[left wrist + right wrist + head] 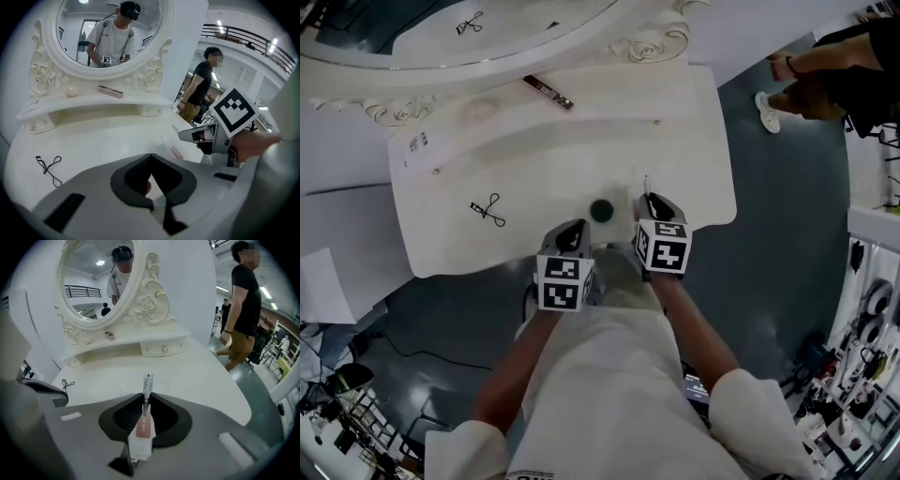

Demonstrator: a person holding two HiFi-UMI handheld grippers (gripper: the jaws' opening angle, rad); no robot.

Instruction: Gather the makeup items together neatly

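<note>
Soft overhead light, fisheye-warped dark edges

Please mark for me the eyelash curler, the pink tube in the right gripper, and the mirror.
eyelash curler (489, 211), head view, on the middle where its arms cross.
tube (143, 426), right gripper view, on its pink body between the jaws.
mirror (93, 284), right gripper view, on the glass.

No word can be read anywhere at this desk (544, 178). The pink tube (144, 427) clamped in my right claw (144, 397) carries a line of small lettering, too fine to make out. A dark printed mark (417, 142) near the desk's back left corner is equally illegible. The square markers (663, 251) on my cubes show black-and-white patterns only, no letters or numbers.
</note>
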